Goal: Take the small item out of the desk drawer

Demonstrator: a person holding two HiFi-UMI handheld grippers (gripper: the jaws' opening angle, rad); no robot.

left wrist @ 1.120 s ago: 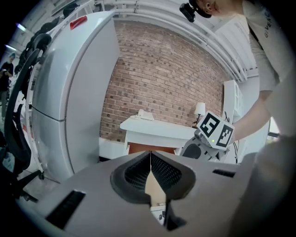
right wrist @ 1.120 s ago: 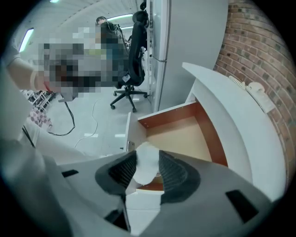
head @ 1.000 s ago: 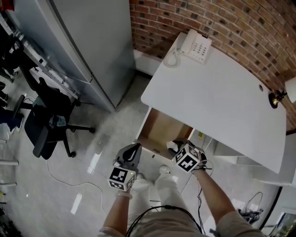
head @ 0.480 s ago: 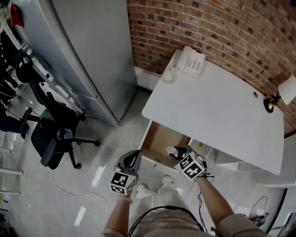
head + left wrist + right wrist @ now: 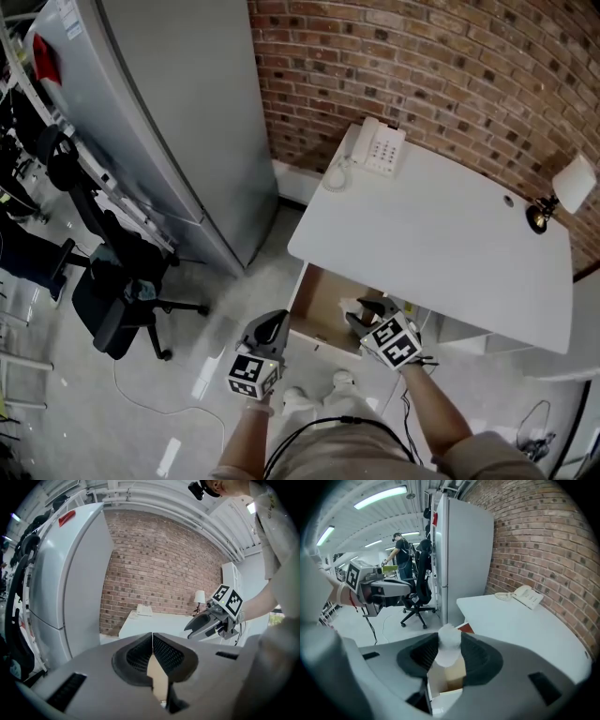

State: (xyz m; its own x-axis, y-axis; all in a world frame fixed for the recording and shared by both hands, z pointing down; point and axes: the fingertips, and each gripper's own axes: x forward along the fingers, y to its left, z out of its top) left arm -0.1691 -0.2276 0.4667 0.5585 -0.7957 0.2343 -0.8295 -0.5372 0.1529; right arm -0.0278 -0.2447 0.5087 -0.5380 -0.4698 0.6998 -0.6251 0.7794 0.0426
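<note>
At lower centre of the right gripper view, the right claw [image 5: 450,639] pinches the white small item [image 5: 447,654] above the open drawer [image 5: 452,679], so a slack pinch could drop it back in; the left claw [image 5: 152,651] hangs closed and empty.

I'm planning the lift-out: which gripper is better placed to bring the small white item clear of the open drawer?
Right. The right gripper has its jaws closed on the small white item above the open drawer. The left gripper is shut and empty, outside the drawer's front.
</note>
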